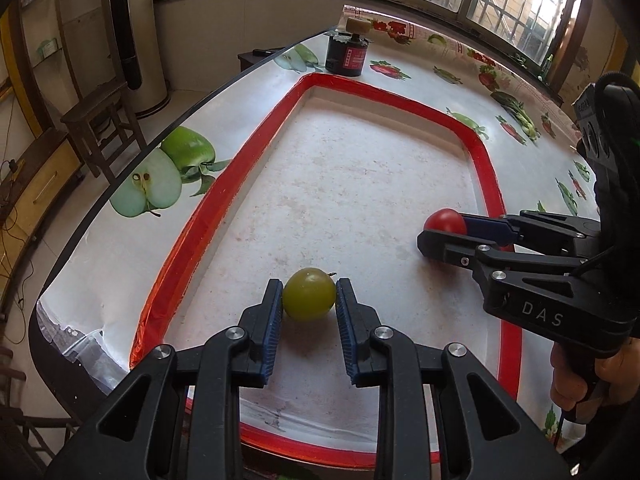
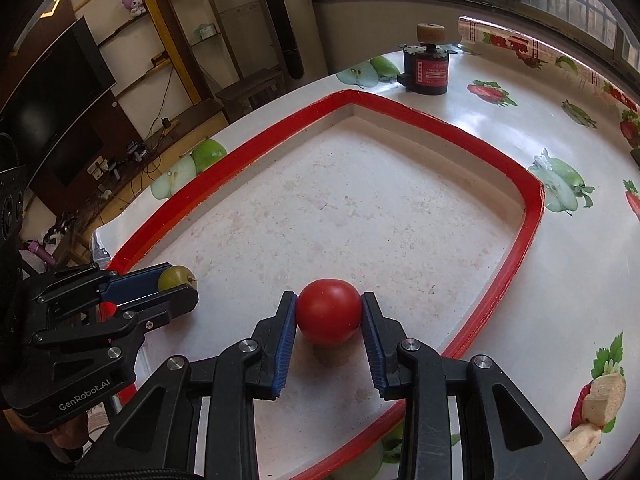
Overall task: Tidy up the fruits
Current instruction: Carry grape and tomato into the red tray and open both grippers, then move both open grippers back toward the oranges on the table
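Left wrist view: left claw (image 1: 309, 300) is clamped on the green fruit (image 1: 309, 294), low over the red-rimmed tray (image 1: 256, 152), near its left rim. Right claw (image 2: 329, 312) pinches the red tomato (image 2: 329, 311) near the right rim. Tray's otherwise empty, I think both just get set down.

The right tool (image 1: 444, 236) body reads "DAS"; the left tool (image 2: 176, 288) body reads "GenRobot.AI".

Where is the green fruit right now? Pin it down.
The green fruit sits between the left claw's pads, low over the red-rimmed tray, near its left rim. In the right wrist view it appears far left, with the red tomato centre.
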Available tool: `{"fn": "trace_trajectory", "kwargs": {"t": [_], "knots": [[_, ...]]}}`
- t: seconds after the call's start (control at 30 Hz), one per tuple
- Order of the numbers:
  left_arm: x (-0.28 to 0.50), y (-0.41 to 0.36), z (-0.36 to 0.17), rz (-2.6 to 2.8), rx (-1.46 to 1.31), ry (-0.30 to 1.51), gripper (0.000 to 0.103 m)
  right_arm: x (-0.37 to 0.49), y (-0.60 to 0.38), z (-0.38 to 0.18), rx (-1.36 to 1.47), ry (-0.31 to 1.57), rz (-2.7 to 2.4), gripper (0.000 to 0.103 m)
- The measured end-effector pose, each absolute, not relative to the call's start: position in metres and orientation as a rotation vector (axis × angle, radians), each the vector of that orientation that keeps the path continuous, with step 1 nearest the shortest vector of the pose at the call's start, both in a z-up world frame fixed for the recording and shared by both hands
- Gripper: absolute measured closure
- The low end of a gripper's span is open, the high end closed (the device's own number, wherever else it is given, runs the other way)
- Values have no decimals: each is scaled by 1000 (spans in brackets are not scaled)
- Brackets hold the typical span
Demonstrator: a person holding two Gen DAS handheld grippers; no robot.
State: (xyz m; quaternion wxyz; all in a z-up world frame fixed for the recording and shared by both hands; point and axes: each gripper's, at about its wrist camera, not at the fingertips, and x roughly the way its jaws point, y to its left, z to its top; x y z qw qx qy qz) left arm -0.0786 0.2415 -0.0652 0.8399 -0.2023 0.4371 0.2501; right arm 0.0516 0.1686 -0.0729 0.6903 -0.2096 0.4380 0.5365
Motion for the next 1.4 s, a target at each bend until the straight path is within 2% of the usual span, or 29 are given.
{"fn": "trace_trajectory", "kwargs": {"t": [0.07,0.13,0.2,0.23,0.77,0.87,0.97,1.4], "knots": [[-79,240,-64,541,-431,927,76,50,168,-72,-471,970,1200,67],[-80,240,-62,562,-427,931,70,49,166,-69,-465,968,1202,59],[-84,240,-57,567,-428,912,64,48,161,-62,-453,952,1203,43],[-86,239,-53,570,-428,905,64,47,158,-58,-444,939,1205,42],[-74,190,-11,493,-381,823,64,54,44,8,-260,842,1157,39],[-69,178,-7,472,-367,821,62,58,20,14,-236,834,1129,39],[-65,168,-4,459,-355,815,53,64,-2,17,-215,827,1095,38],[-40,115,2,331,-299,832,53,94,-106,15,-125,828,913,37]]}}
